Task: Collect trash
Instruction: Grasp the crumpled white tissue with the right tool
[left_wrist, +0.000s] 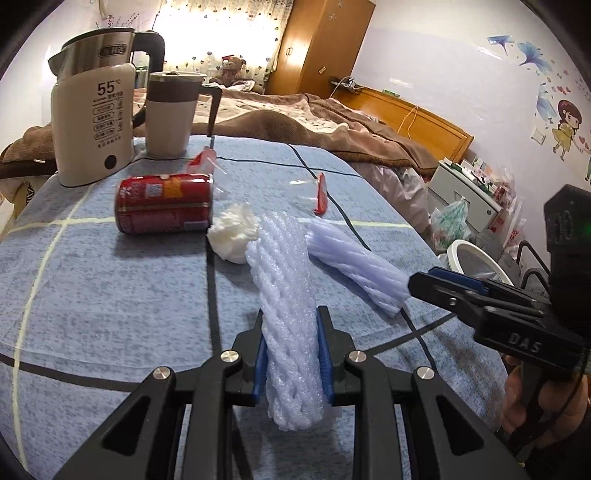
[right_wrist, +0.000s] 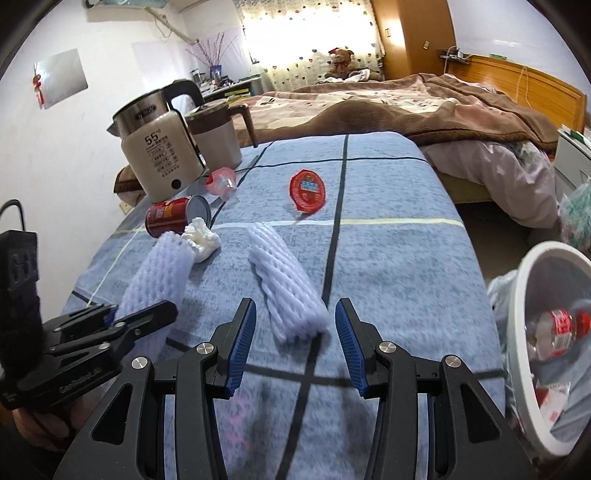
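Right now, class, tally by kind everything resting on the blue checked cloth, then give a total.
Foam fruit nets: 2
Red can: 1
Crumpled tissue: 1
Jelly cups with red lids: 2
Kettle: 1
Lidded mug: 1
Total: 8

right gripper (right_wrist: 295, 332) open, foam net (right_wrist: 284, 291) between jaws; bin (right_wrist: 517, 332) beside

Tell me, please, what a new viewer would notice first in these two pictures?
First, the left gripper clamped on a white foam net sleeve at the near edge of the blue checked table. A second foam sleeve lies just ahead of the open right gripper. Behind them lies a red can on its side.
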